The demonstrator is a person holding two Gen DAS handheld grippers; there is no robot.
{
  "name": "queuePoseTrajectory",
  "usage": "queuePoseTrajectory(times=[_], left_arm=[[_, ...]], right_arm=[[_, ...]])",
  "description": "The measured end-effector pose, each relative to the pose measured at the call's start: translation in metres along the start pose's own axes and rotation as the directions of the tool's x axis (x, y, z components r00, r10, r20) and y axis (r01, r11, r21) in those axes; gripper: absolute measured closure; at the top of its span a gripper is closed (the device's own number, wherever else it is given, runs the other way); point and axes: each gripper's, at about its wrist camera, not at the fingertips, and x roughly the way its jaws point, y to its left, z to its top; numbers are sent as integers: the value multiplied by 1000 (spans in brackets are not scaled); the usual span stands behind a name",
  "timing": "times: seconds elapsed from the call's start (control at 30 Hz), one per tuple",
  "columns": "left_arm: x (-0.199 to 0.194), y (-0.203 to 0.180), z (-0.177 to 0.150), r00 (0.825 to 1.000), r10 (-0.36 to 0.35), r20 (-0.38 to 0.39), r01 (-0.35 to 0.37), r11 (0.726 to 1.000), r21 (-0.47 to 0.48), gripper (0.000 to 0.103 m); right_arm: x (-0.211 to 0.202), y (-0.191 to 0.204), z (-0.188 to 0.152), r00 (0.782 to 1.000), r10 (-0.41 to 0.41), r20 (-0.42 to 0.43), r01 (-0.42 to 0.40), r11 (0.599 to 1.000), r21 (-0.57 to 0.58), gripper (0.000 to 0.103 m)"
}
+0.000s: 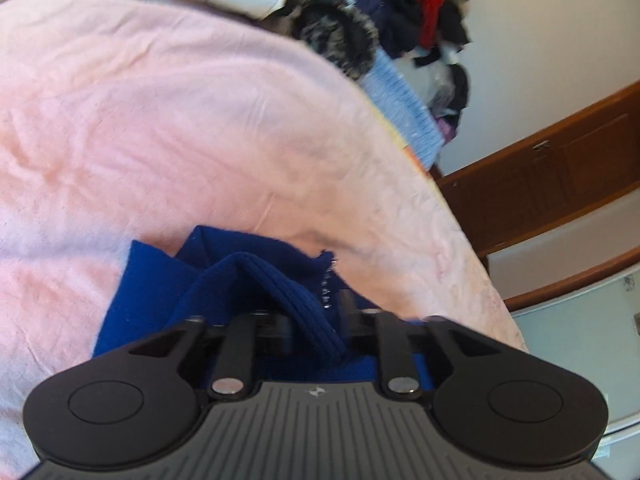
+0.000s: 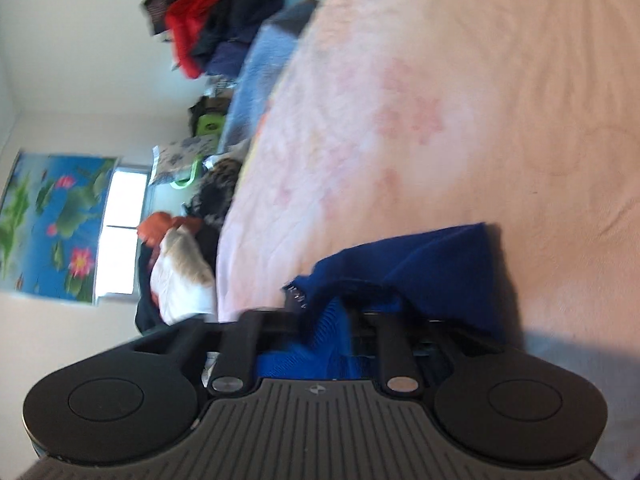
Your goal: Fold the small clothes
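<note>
Left wrist view: ribbed hem of the blue garment (image 1: 248, 280) is clamped in the left claw (image 1: 308, 320). Another part of it is pinched by the right claw (image 2: 320, 320). Garment is held near the bed (image 1: 200, 120) edge, probably so it can be spread for folding.
</note>
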Motion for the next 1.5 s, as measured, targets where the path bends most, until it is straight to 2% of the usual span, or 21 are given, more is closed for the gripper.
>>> queuePoseTrajectory(times=[0.03,0.07,0.13,0.2,0.27,0.33,0.4,0.5,0.57,0.6,0.7,0.73,0.8,0.87,0.93,1.0,1.13,1.27,1.33,1.43,1.5], left_arm=[[-8,2,0,999,-7,44,7,1000,3,34],[-23,1,-2,992,-21,122,18,1000,23,26],[-55,-2,-7,963,-41,267,18,996,89,20],[-77,-3,-19,938,-41,344,-9,990,142,20],[-82,-11,-35,942,-17,335,-67,969,238,20],[-73,-29,-54,948,-23,318,-104,920,378,20],[-51,-46,-67,951,12,309,-161,873,461,20],[2,-63,-74,948,148,280,-283,796,536,20],[35,-60,-71,934,266,238,-355,762,541,21],[48,-52,-67,928,301,219,-372,760,532,19],[55,-50,-72,920,283,271,-391,722,571,14],[54,-52,-73,916,293,273,-399,721,566,14],[41,-54,-73,912,296,283,-406,748,525,15],[10,-50,-81,902,274,334,-408,792,454,15],[-33,-38,-98,904,226,363,-370,839,399,14],[-76,-15,-123,901,201,385,-335,886,321,13],[-136,39,-171,905,208,370,-275,952,138,13],[-143,79,-194,928,207,309,-199,978,-56,13],[-141,78,-195,911,212,354,-193,977,-90,13],[-129,76,-186,912,205,355,-161,975,-151,13],[-120,69,-180,899,239,366,-200,970,-141,16]], right_arm=[[0,-3,1,999,34,8,-34,999,27,50],[-5,-2,-1,998,64,27,-65,998,27,44],[-18,8,-5,993,99,65,-97,995,-39,37],[-34,23,-13,993,84,82,-71,986,-150,38],[-45,36,-24,995,21,94,4,964,-265,37],[-49,48,-42,998,-1,65,26,922,-386,37],[-37,62,-56,1000,-17,24,26,889,-457,37],[-4,75,-68,997,-75,9,69,854,-516,29],[19,75,-72,977,-204,66,206,815,-541,26],[29,71,-73,960,-269,84,270,790,-551,29],[23,58,-80,975,-196,106,221,793,-567,26],[20,56,-83,976,-190,108,217,790,-574,26],[14,60,-88,972,-201,122,234,781,-579,26],[-5,65,-93,967,-214,139,255,803,-538,25],[-33,69,-101,978,-165,128,208,820,-533,24],[-68,65,-116,985,-125,115,168,821,-545,16],[-134,31,-152,979,-150,134,199,829,-522,14],[-153,-12,-174,975,-197,99,220,889,-402,24],[-144,-22,-180,975,-208,76,221,901,-372,37],[-134,-26,-181,981,-169,94,190,932,-307,45],[-123,-27,-177,983,-160,86,177,951,-255,72]])
